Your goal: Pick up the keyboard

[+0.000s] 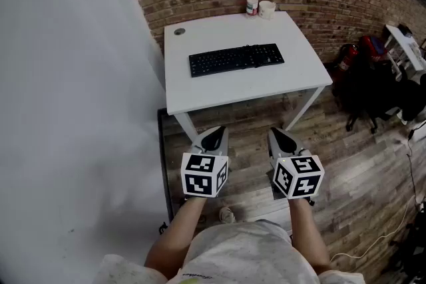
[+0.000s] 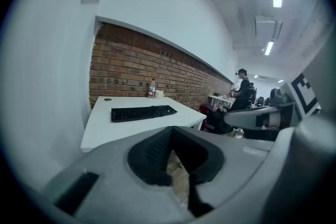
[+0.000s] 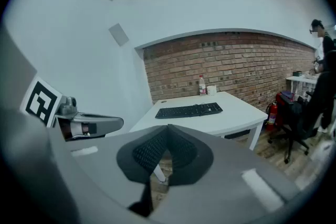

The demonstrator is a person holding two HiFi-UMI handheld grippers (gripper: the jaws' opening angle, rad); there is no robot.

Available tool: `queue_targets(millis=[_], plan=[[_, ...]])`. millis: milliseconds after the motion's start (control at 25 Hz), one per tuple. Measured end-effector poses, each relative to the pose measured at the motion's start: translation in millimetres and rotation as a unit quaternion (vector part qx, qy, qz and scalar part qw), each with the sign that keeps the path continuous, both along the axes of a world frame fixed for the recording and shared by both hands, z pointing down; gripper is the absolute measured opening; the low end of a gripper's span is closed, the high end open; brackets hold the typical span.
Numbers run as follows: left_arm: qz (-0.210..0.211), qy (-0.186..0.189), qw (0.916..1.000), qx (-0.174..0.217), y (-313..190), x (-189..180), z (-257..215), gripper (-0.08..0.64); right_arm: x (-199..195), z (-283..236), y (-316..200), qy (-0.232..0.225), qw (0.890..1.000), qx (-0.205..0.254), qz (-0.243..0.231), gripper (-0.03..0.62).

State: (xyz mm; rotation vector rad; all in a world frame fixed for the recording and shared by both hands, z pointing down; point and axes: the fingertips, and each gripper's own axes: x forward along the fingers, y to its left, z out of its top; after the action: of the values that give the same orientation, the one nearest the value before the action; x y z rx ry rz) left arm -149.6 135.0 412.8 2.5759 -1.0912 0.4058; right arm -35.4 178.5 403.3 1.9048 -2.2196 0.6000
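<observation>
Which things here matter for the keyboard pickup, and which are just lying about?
In play: keyboard, white table under it, left gripper and right gripper (both shut, empty, short of the table).
Lying about: bottle and cup at the table's far edge, fire extinguisher by the wall.

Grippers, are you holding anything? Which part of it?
Nothing is held. The left gripper and right gripper are both shut and empty, short of the table. The keyboard lies on it, untouched.
</observation>
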Motion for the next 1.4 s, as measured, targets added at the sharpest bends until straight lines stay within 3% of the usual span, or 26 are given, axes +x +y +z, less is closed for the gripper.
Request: queue_targets(millis=[480,840,1400], plan=[[0.009,0.000,0.9999,-0.006,-2.2,11.1,7.6,-0.005,17.9,4.3,0.4,-0.001,1.000,0.012,0.021,0.005],[-0.009,-0.007,0.9999,-0.007,-29.2,32.7,18.4,-0.005,44.2,17.2,-28.7,-0.008,1.000,0.012,0.008,0.005],[-0.065,-0.017,0.9977,-0.002,-116.0,123.6,28.7,-0.005,142.7,32.3,-126.7,-0.015,0.999,0.012,-0.046,0.005]])
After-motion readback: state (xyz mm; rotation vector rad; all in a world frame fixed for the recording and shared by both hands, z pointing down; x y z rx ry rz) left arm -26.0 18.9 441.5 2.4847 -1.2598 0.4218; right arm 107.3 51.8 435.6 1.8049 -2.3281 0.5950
